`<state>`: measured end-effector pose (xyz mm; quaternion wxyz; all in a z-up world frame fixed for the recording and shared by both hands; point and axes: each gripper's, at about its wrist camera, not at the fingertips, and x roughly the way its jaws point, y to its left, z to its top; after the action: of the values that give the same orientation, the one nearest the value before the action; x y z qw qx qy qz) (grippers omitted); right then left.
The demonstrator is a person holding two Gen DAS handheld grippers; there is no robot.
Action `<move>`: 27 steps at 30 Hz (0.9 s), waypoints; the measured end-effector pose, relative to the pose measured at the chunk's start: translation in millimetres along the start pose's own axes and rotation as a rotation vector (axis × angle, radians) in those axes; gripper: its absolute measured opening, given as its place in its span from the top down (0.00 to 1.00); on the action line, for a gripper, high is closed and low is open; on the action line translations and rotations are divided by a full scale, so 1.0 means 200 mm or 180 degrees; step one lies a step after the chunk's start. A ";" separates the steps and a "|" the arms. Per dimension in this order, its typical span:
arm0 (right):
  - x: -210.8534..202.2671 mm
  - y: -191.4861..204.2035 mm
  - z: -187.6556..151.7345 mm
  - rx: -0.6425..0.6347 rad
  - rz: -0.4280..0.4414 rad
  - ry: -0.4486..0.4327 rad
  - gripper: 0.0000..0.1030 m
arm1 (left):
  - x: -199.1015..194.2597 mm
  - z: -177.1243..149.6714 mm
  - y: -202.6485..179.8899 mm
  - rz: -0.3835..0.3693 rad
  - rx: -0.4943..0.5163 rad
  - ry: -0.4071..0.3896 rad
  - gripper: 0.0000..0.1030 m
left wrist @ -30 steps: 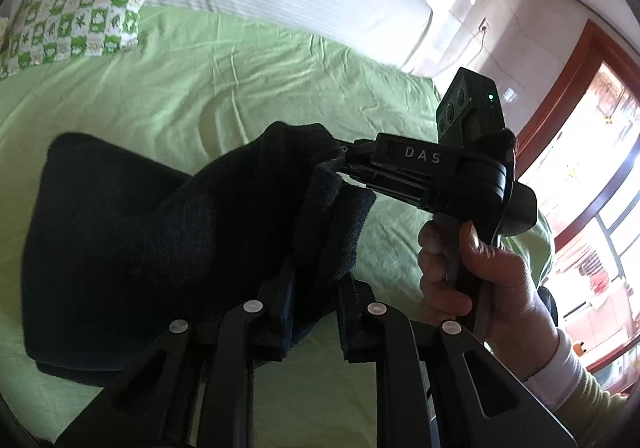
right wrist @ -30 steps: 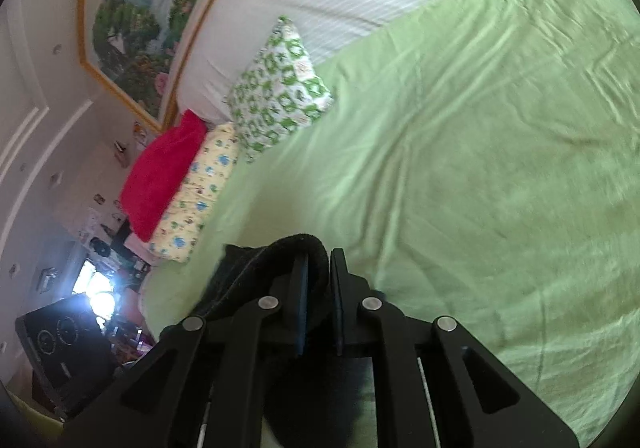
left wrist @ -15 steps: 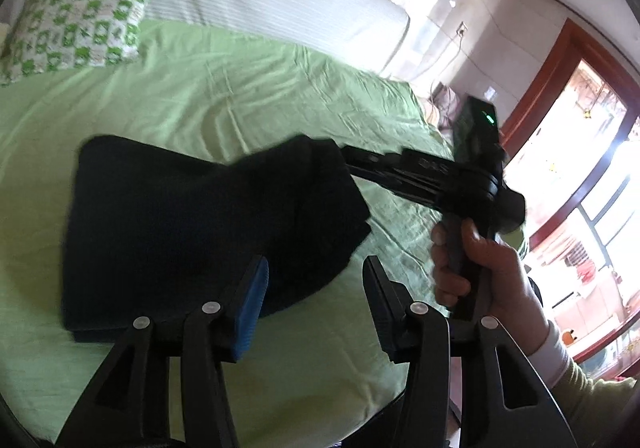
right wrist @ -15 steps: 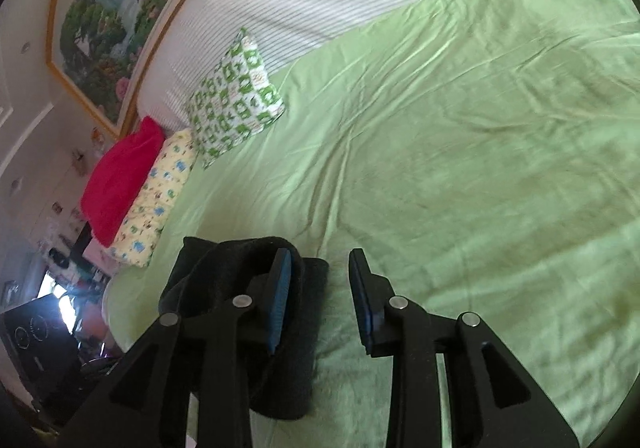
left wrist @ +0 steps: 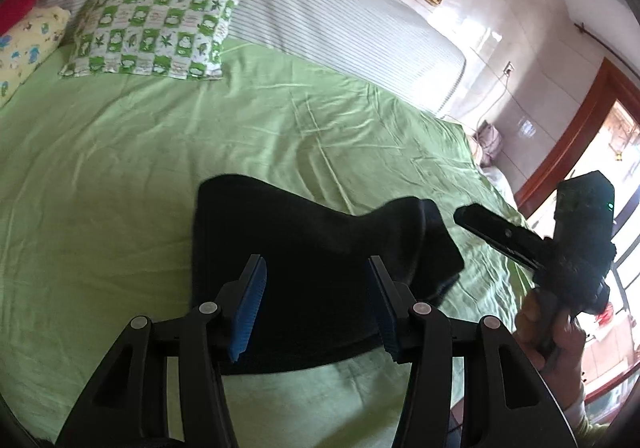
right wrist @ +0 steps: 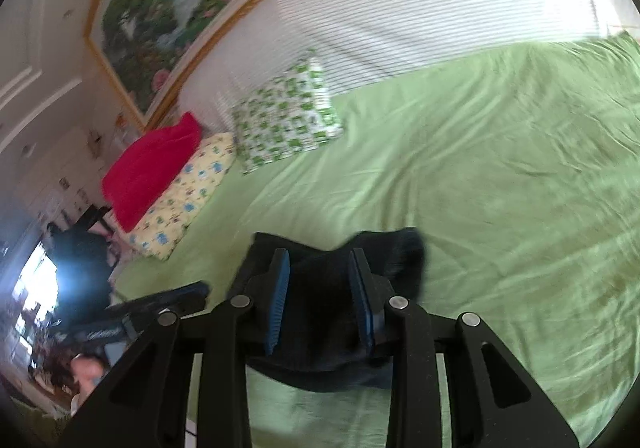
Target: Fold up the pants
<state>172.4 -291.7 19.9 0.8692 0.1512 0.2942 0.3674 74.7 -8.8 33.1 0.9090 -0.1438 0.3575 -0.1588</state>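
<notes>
We find the pants lying as a dark, compact folded bundle on the green bedsheet, near the bed's near edge and well apart from the patterned pillow at the far left, which we judge to mean the fold is laid down. The left gripper stands with its blue pads apart and nothing between them, the bundle just beyond and below its tips. The right gripper is likewise spread and empty, hovering over the bundle's raised right corner.
</notes>
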 end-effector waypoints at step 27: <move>0.17 -0.13 -0.17 0.0084 -0.0750 0.0272 0.50 | 0.49 0.11 0.16 0.0078 0.0049 0.0440 0.61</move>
<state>184.3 -284.1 -32.7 0.8910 0.1112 0.3515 0.2650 164.5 -15.4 -22.1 0.8851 -0.1211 0.4199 -0.1600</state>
